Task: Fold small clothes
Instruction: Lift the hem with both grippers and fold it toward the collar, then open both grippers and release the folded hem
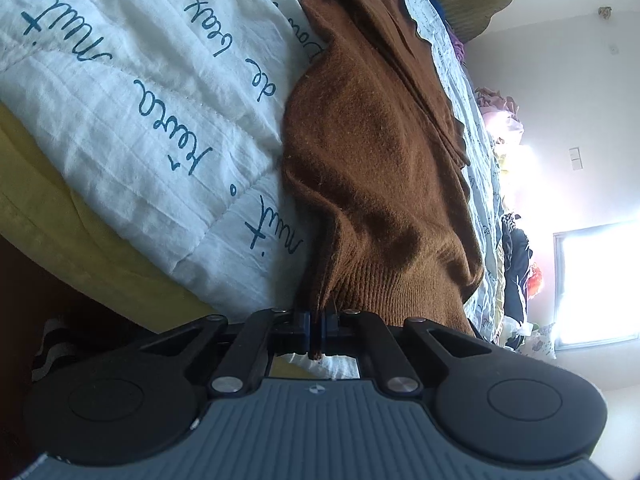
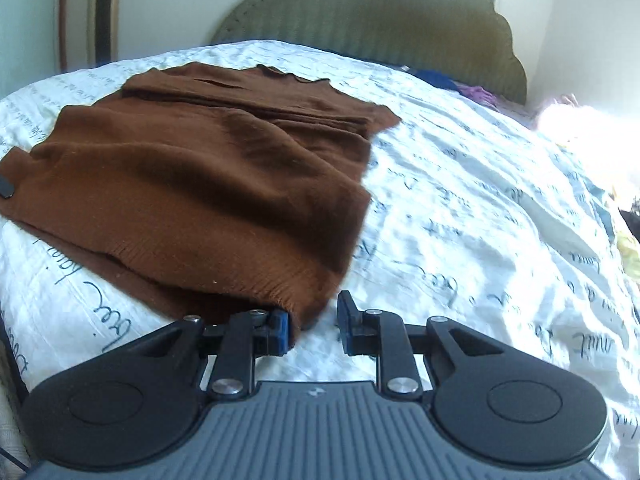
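Note:
A brown knit sweater lies partly folded on a white bedspread with blue handwriting. In the left wrist view the sweater stretches away from my left gripper, which is shut on its ribbed hem edge. My right gripper is open at the sweater's near corner. The ribbed hem lies against its left finger; its right finger stands apart over the bedspread. The left gripper's tip shows at the sweater's far left corner in the right wrist view.
A green upholstered headboard stands at the far end of the bed. Piles of other clothes lie along the bed's far side near a bright window. A yellow sheet shows under the bedspread.

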